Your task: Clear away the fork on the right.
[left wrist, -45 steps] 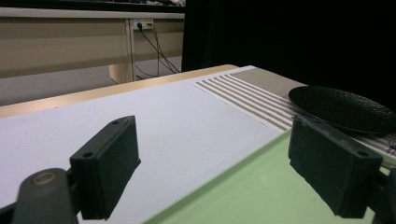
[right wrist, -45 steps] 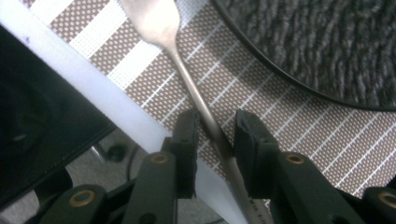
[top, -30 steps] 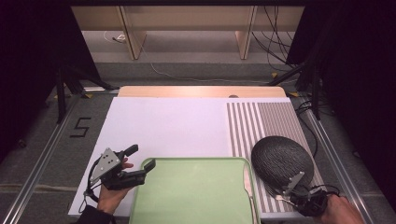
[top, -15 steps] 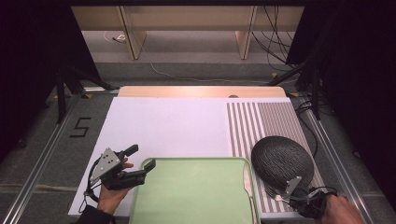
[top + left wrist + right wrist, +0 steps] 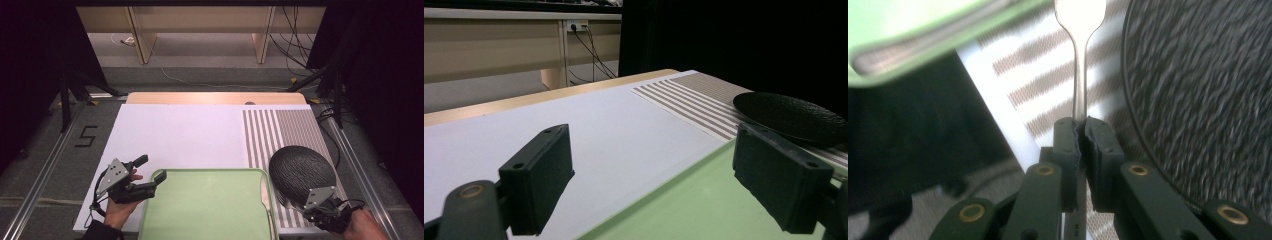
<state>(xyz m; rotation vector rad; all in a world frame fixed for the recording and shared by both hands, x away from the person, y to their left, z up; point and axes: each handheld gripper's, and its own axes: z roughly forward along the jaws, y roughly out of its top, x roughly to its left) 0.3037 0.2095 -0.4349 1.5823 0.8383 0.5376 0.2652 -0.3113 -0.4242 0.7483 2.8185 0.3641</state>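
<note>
Between the pads of your right gripper (image 5: 1079,131) sat the thin handle of a metal utensil (image 5: 1079,75), clamped near its tail end, with the stem running straight ahead of the jaws and widening toward a head that was cut off at the top of the right gripper view; it looked like a spoon or fork, but the blur there left me unable to say which. To one side of those jaws lay the dark textured plate (image 5: 301,174) on the striped placemat (image 5: 280,131), and to the other the corner of the green tray (image 5: 207,210). Your left gripper (image 5: 150,175) held nothing: its jaws stood wide apart, with the tray's near edge and the white table surface (image 5: 589,125) showing between them, and the plate lay beyond its far jaw. I judged the utensil to be light, stiff and rather slick, polished metal that would tend to pivot in a narrow pinch, since so much of its length hung out ahead of the pads. You would have done better to grip it flat-face to pad, a little closer to the balance point up the stem, and to keep the squeeze firm, because a thin handle held at its very end could swing or slip if you tilted your wrist quickly.
</note>
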